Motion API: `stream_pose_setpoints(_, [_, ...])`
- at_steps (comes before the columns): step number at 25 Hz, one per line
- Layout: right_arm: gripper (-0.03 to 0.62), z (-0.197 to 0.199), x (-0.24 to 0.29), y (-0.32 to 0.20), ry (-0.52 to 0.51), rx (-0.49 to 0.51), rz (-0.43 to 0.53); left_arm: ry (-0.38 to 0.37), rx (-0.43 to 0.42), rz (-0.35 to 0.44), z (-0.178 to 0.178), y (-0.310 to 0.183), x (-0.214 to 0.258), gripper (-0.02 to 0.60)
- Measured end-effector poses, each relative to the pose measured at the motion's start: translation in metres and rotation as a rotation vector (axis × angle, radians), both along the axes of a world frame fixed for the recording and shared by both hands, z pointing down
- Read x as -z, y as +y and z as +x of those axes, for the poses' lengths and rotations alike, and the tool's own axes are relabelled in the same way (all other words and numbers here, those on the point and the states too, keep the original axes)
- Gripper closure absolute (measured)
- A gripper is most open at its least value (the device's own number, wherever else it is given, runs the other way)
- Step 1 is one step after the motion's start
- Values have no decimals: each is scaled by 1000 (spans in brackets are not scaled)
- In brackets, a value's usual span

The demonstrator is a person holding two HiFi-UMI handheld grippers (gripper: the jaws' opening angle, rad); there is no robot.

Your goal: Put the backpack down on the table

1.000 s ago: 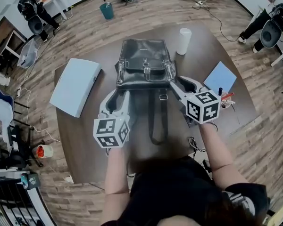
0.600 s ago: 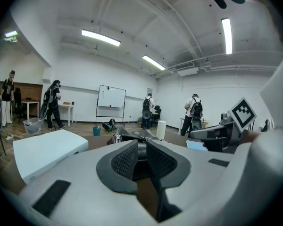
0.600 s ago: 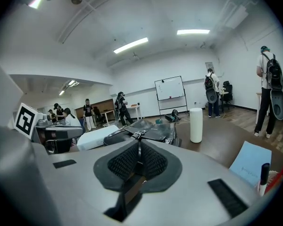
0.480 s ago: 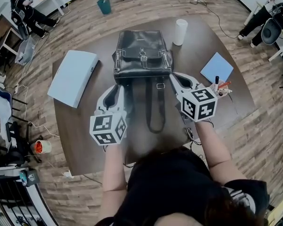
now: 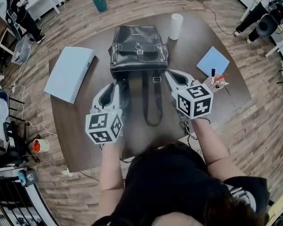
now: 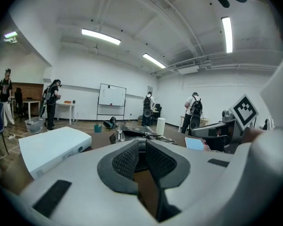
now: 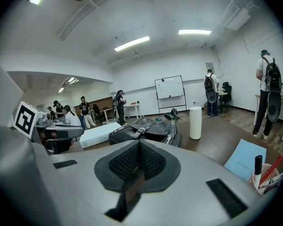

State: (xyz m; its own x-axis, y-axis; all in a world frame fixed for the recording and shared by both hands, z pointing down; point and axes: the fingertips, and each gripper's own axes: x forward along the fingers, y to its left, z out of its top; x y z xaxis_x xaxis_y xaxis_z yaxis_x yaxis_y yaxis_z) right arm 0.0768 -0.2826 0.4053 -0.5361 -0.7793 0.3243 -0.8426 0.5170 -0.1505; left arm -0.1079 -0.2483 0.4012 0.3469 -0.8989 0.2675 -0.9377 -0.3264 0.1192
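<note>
L hand-held gripper (image 5: 114, 84) & R hand-held gripper (image 5: 168, 72) both clenched, nothing btwn pads, just near of black leather backpack (image 5: 137, 51) lying flat on brown table (image 5: 217, 102). Straps (image 5: 151, 105) trail near btwn them. White box (image 5: 69, 73) left; white cylinder (image 5: 176, 26) far right.

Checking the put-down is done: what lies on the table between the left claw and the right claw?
The backpack's straps, lying slack on the table; the head view shows this.

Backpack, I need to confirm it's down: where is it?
Head view: the black backpack lies flat at the far middle of the table, between the white box on its left and the white cylinder.
</note>
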Motion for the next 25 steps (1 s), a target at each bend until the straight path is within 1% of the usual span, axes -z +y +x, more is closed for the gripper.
stream_pose_setpoints(12, [577, -1, -6, -1, 7, 2, -20, 3, -9, -16, 0, -3, -7, 517])
stream_pose_setpoints(18, [577, -3, -11, -5, 10, 11, -43, 0, -3, -27, -3, -5, -9, 517])
stream_pose_setpoints(25, [577, -5, -13, -12, 10, 14, -46, 0, 2, -33, -5, -8, -12, 517])
